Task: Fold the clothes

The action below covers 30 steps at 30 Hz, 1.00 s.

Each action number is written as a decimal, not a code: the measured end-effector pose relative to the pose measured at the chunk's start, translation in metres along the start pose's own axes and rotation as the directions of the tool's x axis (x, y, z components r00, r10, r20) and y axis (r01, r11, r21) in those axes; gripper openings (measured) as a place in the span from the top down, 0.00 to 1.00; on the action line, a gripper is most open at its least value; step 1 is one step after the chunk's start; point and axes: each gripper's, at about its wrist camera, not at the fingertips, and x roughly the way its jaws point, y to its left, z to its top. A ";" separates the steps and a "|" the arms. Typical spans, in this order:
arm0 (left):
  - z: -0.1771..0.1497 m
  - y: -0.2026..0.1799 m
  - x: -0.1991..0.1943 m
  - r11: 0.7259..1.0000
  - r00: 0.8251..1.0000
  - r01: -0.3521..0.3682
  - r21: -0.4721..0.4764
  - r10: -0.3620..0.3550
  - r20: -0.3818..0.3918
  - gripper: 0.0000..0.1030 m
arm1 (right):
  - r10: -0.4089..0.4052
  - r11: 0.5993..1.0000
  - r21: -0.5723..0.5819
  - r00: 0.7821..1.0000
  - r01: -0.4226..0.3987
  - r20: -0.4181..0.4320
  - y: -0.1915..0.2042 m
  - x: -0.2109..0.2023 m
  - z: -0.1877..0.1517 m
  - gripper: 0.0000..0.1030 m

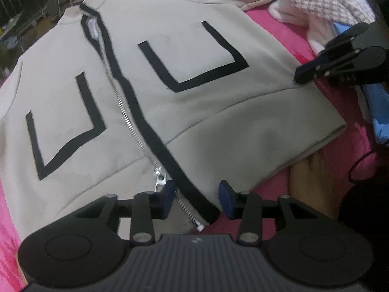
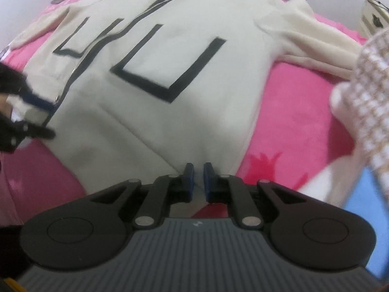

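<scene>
Jacket (image 1: 170,77) is spread flat on pink bed cover (image 1: 316,56) | left tool (image 1: 197,200) is held spread astride zipper hem | right tool (image 2: 197,177) is pressed together at side hem.

The jacket (image 1: 150,77) lies spread flat across the middle of the bed (image 1: 279,34), its hem toward the near edge and collar toward the far edge, with a heap of other clothes (image 1: 323,2) beside it at the right edge.
</scene>
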 end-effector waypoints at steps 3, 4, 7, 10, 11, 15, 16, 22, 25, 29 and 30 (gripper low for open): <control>0.009 0.004 -0.023 1.000 0.998 0.013 0.003 -0.013 0.065 0.63 | 0.001 1.000 -0.017 0.998 0.000 0.057 0.002 -0.015 0.007 0.90; 0.013 0.004 -0.029 1.000 0.996 0.019 0.009 -0.020 0.088 0.63 | 0.026 1.000 -0.017 0.996 -0.025 0.080 0.004 -0.019 0.008 0.90; 0.027 0.000 -0.031 0.998 0.991 0.065 0.019 -0.067 0.120 0.63 | 0.100 0.995 -0.035 0.987 -0.096 0.126 0.012 -0.023 0.013 0.90; 0.047 -0.009 -0.010 0.996 0.989 0.091 0.005 -0.091 0.117 0.62 | 0.108 0.992 -0.074 0.989 -0.101 0.100 0.024 -0.011 0.013 0.90; 0.054 -0.011 0.000 0.994 0.989 0.106 -0.014 -0.104 0.106 0.62 | 0.086 0.994 -0.073 0.994 -0.081 0.064 0.024 -0.002 0.010 0.89; 0.079 -0.006 0.021 0.986 0.986 0.149 -0.074 -0.143 0.090 0.60 | 0.059 0.998 0.020 0.998 -0.059 -0.008 0.012 0.010 0.005 0.85; 0.085 -0.002 0.020 0.984 0.982 0.160 -0.083 -0.150 0.115 0.56 | 0.052 0.998 0.047 0.999 -0.053 0.003 0.007 0.004 0.011 0.85; 0.123 0.019 0.039 0.971 0.974 0.165 -0.172 -0.133 0.181 0.46 | -0.031 0.966 0.258 0.973 -0.029 0.227 -0.047 -0.018 0.074 0.82; 0.133 0.030 0.056 0.957 0.972 0.164 -0.239 -0.116 0.203 0.45 | -0.135 0.949 0.312 0.956 0.049 0.260 -0.067 -0.005 0.110 0.82; 0.132 0.043 0.075 0.937 0.971 0.173 -0.303 -0.110 0.214 0.44 | -0.158 0.900 0.432 0.968 0.059 0.196 -0.101 0.047 0.128 0.68; 0.129 0.044 0.076 0.935 0.967 0.181 -0.304 -0.113 0.228 0.42 | -0.148 0.891 0.448 0.979 0.071 0.140 -0.107 0.067 0.126 0.63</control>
